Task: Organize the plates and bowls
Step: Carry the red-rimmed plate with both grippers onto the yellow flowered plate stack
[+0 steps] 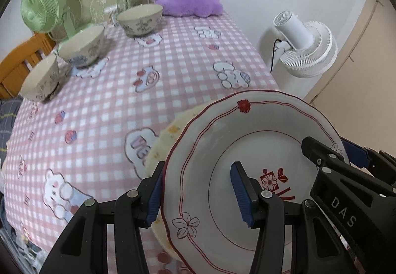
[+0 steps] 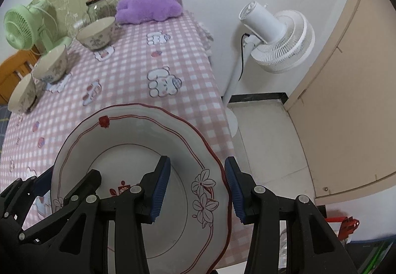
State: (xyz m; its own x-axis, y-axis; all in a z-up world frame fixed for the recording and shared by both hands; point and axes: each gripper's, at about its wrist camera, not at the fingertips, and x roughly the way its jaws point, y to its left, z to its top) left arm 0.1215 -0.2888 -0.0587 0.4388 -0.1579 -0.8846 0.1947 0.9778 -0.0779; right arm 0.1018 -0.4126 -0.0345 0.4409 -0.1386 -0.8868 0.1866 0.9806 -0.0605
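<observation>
Two grippers meet on a white plate [image 1: 247, 150] with red trim, raised above a yellow plate [image 1: 163, 147] at the table's [image 1: 173, 56] near edge. The left gripper [image 1: 198, 194] straddles its left rim, the right gripper [image 2: 198, 189] its right rim; both sets of jaws are spread, with pads beside the rim. Three bowls [image 1: 83, 47] line the table's far left edge beside a green fan [image 1: 44, 11].

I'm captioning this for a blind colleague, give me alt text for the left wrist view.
The open left gripper straddles the rim of a white plate with red trim over a pink checked tablecloth; the right gripper straddles its far rim. Three bowls stand beyond.
</observation>
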